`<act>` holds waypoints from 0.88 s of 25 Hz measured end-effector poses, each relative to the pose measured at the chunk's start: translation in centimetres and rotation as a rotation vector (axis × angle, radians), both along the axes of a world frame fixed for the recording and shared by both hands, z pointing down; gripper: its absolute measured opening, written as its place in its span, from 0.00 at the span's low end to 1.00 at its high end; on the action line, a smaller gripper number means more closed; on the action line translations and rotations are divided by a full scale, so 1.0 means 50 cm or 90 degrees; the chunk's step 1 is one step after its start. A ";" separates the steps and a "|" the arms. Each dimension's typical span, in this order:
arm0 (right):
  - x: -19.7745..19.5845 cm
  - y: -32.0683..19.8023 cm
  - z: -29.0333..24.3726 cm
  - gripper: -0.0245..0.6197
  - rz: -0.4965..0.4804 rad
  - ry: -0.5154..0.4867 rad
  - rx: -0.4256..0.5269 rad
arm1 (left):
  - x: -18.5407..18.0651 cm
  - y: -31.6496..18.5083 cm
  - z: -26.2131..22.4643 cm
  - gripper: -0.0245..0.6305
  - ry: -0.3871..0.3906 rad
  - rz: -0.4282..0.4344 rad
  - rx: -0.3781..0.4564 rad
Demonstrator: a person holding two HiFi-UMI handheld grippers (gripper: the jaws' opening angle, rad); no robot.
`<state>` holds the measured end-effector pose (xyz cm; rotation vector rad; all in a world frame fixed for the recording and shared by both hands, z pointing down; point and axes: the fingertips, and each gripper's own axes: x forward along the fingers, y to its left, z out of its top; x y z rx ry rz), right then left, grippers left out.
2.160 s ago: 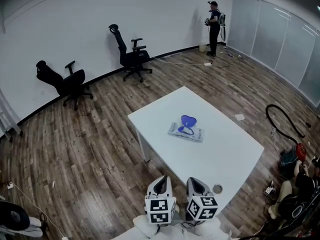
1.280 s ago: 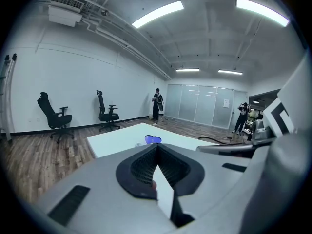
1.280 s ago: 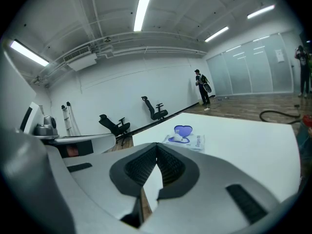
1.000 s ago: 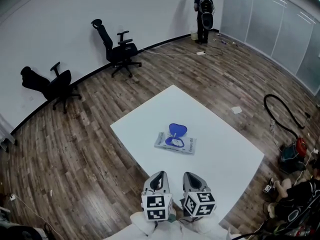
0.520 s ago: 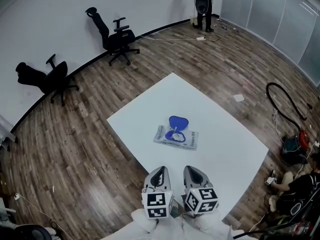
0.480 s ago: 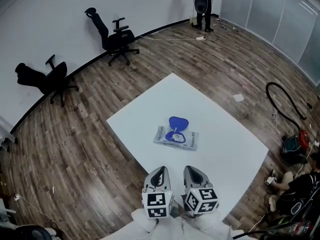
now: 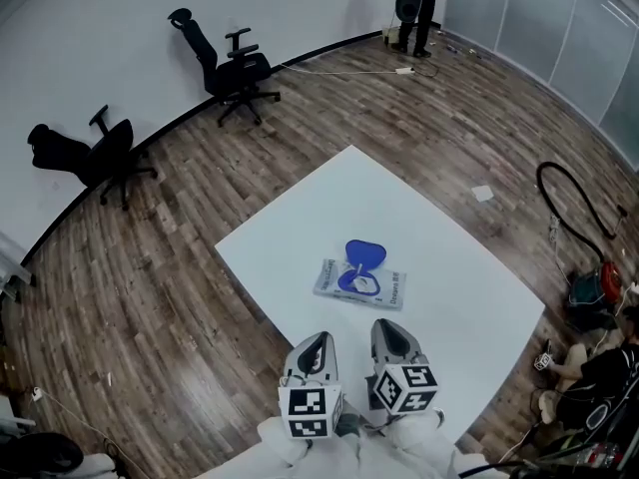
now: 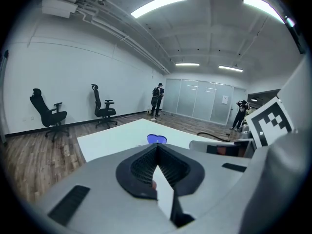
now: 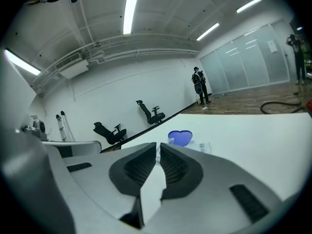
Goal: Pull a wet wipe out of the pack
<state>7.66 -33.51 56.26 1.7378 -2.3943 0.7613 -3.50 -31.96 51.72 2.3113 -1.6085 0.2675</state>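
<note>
Two chairs are seen far beyond the jaws: left chair (image 7: pixel 90 153), second chair (image 7: pixel 240 68). Left gripper (image 7: pixel 317 343): jaws closed together, nothing gripped. One wipe pack (image 7: pixel 361 284), blue lid flipped up, is laid on the one bench (image 7: pixel 459 267) ahead of both jaws, well apart. Right gripper (image 7: pixel 388 329): jaws closed together, nothing gripped.

Our left gripper (image 7: pixel 318 341) & right gripper (image 7: pixel 390 327), both at the near edge of the surface (image 7: pixel 449 267), are pale grey moulded shells w/ black ribbed fingers (image 8: pixel 140 167). Each carries a white cube (image 7: pixel 309 412) w/ black square markers. Just off that edge we wear white sleeves (image 7: pixel 290 442).
</note>
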 end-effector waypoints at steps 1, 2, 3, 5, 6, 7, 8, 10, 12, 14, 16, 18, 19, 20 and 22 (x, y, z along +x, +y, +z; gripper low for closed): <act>-0.001 -0.008 0.003 0.06 0.001 0.003 -0.001 | -0.003 -0.002 0.003 0.03 -0.003 0.001 -0.002; 0.000 -0.015 0.005 0.06 0.002 0.005 -0.002 | -0.004 -0.004 0.006 0.03 -0.005 0.002 -0.004; 0.000 -0.022 0.007 0.06 0.002 0.008 -0.003 | -0.006 -0.006 0.008 0.03 -0.007 0.002 -0.006; 0.001 -0.035 0.012 0.07 -0.001 0.016 -0.004 | -0.010 -0.012 0.007 0.03 -0.007 -0.002 -0.008; 0.000 -0.041 0.014 0.09 -0.003 0.021 -0.004 | -0.013 -0.016 0.006 0.03 -0.007 -0.005 -0.008; -0.001 -0.048 0.016 0.10 -0.005 0.025 -0.005 | -0.016 -0.020 0.006 0.03 -0.007 -0.006 -0.008; -0.001 -0.054 0.019 0.10 -0.005 0.028 -0.006 | -0.018 -0.023 0.007 0.03 -0.006 -0.006 -0.010; 0.000 -0.064 0.026 0.12 -0.002 0.031 -0.011 | -0.020 -0.028 0.010 0.03 -0.005 -0.006 -0.013; 0.002 -0.074 0.035 0.13 0.000 0.032 -0.016 | -0.020 -0.033 0.012 0.03 -0.002 -0.005 -0.016; 0.004 -0.083 0.043 0.14 0.000 0.032 -0.020 | -0.019 -0.038 0.015 0.03 -0.002 -0.004 -0.019; 0.003 -0.092 0.052 0.15 -0.004 0.033 -0.026 | -0.020 -0.044 0.018 0.03 -0.005 -0.004 -0.019; -0.001 -0.100 0.060 0.17 -0.008 0.033 -0.032 | -0.022 -0.051 0.020 0.03 -0.013 -0.006 -0.017; -0.002 -0.104 0.064 0.19 -0.011 0.034 -0.035 | -0.022 -0.053 0.020 0.03 -0.016 -0.006 -0.017; -0.002 -0.108 0.068 0.20 -0.013 0.034 -0.038 | -0.022 -0.056 0.022 0.03 -0.019 -0.005 -0.018; -0.003 -0.116 0.076 0.22 -0.017 0.035 -0.044 | -0.022 -0.059 0.027 0.03 -0.021 -0.006 -0.023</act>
